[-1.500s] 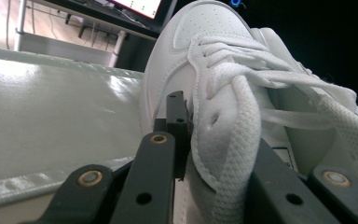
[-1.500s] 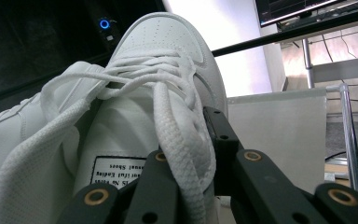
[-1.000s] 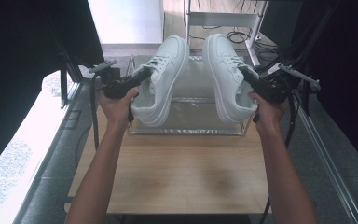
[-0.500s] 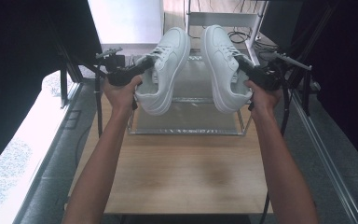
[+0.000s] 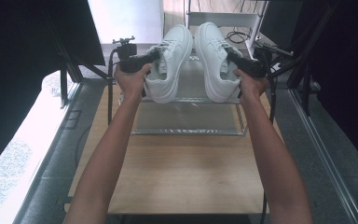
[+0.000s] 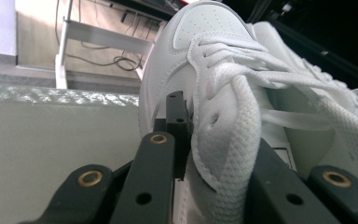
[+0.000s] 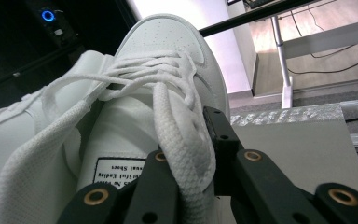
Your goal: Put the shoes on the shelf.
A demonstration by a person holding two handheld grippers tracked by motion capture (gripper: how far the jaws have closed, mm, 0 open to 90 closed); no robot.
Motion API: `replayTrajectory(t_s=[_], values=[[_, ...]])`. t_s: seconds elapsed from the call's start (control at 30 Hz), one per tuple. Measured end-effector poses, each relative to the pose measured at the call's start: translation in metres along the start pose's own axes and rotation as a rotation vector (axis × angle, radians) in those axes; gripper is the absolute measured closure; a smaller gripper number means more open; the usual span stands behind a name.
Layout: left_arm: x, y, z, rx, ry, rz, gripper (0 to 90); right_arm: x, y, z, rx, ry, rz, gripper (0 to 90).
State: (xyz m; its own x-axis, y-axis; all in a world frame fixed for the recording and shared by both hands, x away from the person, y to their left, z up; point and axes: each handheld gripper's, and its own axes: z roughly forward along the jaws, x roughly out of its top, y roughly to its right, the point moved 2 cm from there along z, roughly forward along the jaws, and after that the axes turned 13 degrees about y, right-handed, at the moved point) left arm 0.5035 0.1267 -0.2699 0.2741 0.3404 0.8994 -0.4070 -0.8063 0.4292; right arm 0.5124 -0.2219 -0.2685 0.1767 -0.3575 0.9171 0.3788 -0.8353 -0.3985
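Wooden table carries a clear plastic tray at 12 o'clock. Above it, left hand-held gripper clamps the left white leather sneaker by its collar; right hand-held gripper clamps the right white leather sneaker. Risk: thin collar grips may slip, and the sneakers may collide.

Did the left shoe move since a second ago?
Yes. The left shoe went away from the person, its heel now over the far shelf of the metal rack.

Black hand-held gripper clamped on white lace-up leather sneaker's side wall (laces draped across jaws).
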Motion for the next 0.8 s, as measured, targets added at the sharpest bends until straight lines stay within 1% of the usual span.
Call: replayTrajectory(t_s=[0.07, 0.2, 0.27, 0.37, 0.43, 0.53, 0.63, 0.73, 0.8], values=[[-0.001, -0.002, 0.006, 0.023, -0.006, -0.003, 82.8, -0.001, 0.000, 0.007, -0.016, -0.007, -0.011, 84.1], [-0.003, -0.007, 0.014, 0.044, -0.021, -0.020, 82.7, -0.003, 0.000, 0.016, -0.044, -0.033, -0.030, 84.0], [-0.004, -0.007, 0.018, 0.057, -0.039, -0.013, 82.7, -0.004, 0.001, 0.020, -0.054, -0.046, -0.022, 84.0], [-0.005, -0.008, 0.023, 0.081, -0.047, 0.001, 82.1, -0.005, 0.002, 0.025, -0.076, -0.052, -0.034, 84.0], [-0.007, -0.009, 0.028, 0.095, -0.053, -0.018, 81.9, -0.006, 0.003, 0.027, -0.093, -0.064, -0.040, 83.9], [-0.012, -0.011, 0.034, 0.093, -0.063, -0.039, 81.9, -0.008, 0.003, 0.032, -0.113, -0.092, -0.057, 83.6], [-0.017, -0.012, 0.039, 0.103, -0.076, -0.043, 81.9, -0.012, 0.001, 0.037, -0.124, -0.107, -0.067, 83.5], [-0.022, -0.013, 0.046, 0.124, -0.086, -0.044, 81.7, -0.017, 0.000, 0.044, -0.134, -0.124, -0.057, 83.2], [-0.025, -0.013, 0.049, 0.139, -0.093, -0.052, 80.7, -0.022, -0.002, 0.049, -0.148, -0.136, -0.069, 82.5]])
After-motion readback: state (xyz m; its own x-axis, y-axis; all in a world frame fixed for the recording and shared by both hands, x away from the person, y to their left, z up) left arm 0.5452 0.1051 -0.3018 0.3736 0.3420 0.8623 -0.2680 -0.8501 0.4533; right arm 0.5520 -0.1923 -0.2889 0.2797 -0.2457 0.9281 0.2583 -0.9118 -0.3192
